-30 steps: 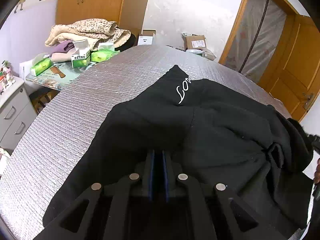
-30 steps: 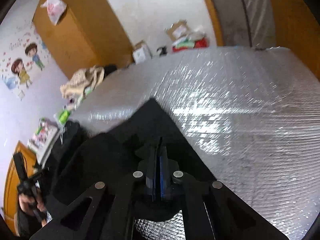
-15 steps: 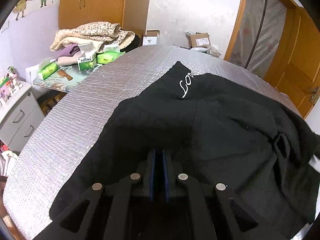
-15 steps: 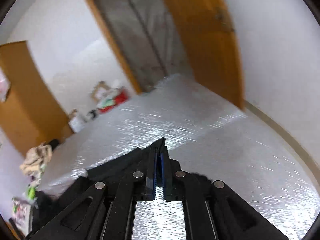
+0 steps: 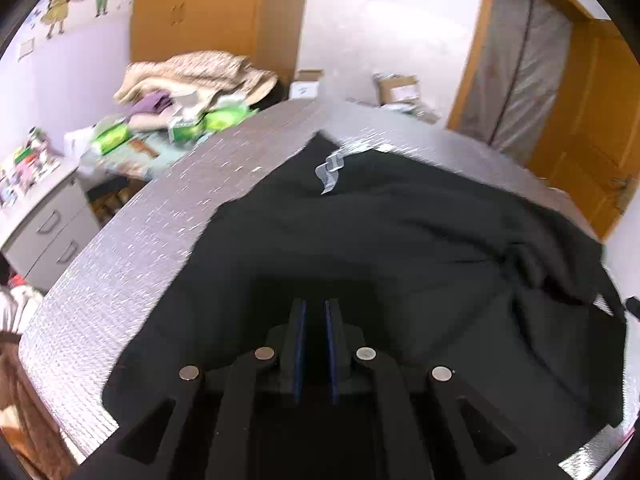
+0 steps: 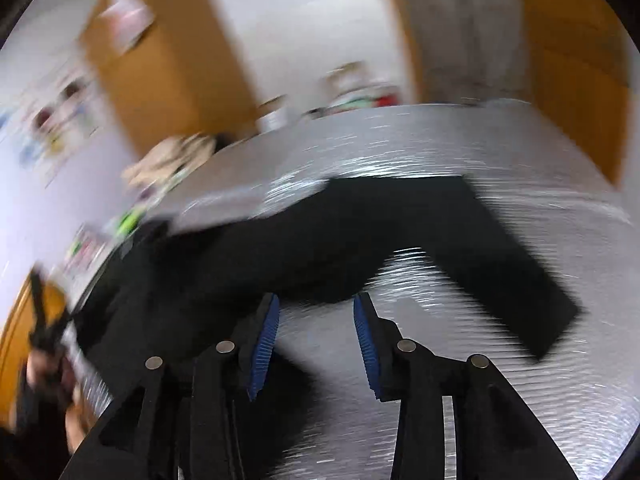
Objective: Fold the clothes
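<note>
A black garment (image 5: 400, 240) with white lettering (image 5: 330, 172) lies spread over the silver quilted table cover (image 5: 140, 240). My left gripper (image 5: 316, 308) is at the garment's near edge, its jaws nearly together with dark cloth pinched between them. In the right wrist view the garment (image 6: 320, 240) stretches leftward and its sleeve (image 6: 500, 248) lies flat, angled toward the right. My right gripper (image 6: 316, 300) hovers just in front of the sleeve's inner bend. Its jaws are opening and only bare silver cover (image 6: 520, 380) shows between them. That view is blurred by motion.
A pile of clothes (image 5: 192, 76) and green tissue packs (image 5: 224, 118) sit beyond the table's far left. A grey drawer unit (image 5: 48, 220) stands at the left, a wooden door (image 5: 580, 140) at the right. A hand with the other gripper (image 6: 44, 344) shows at the left edge.
The right gripper let go of the black sleeve, opened, and swung back; the sleeve now lies flat on the cover. The left gripper drew back slightly, still gripping the garment.
</note>
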`<state>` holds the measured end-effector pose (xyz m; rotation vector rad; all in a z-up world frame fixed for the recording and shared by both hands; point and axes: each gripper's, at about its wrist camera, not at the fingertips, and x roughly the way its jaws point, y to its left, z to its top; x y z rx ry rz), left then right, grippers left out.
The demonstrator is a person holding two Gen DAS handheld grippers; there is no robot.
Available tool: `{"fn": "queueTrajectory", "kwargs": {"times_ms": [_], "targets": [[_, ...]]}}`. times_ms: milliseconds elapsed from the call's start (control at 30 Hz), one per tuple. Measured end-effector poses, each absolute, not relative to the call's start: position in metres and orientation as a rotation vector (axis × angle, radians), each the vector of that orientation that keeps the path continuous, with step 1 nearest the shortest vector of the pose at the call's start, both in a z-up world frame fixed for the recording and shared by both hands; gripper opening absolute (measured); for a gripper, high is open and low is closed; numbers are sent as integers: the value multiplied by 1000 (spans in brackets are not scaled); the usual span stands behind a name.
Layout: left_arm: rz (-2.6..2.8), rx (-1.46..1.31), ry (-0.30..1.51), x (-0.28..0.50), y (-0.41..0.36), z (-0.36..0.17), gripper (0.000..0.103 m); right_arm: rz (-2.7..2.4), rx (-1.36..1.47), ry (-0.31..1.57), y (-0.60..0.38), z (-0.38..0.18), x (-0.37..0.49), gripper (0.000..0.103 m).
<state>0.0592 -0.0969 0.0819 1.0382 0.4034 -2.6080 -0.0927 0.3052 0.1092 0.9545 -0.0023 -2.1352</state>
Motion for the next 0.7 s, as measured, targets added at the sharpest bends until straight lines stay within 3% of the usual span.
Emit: {"fn": "queueTrajectory", "kwargs": {"times_ms": [333,700], "targets": [[-2712,1154,375,37,-46,68,8,-1894,835,253,228,109,-22,41],[-2694,1143,162,40,-19,60,10,-1827,896,443,164,80,1,41]]}}
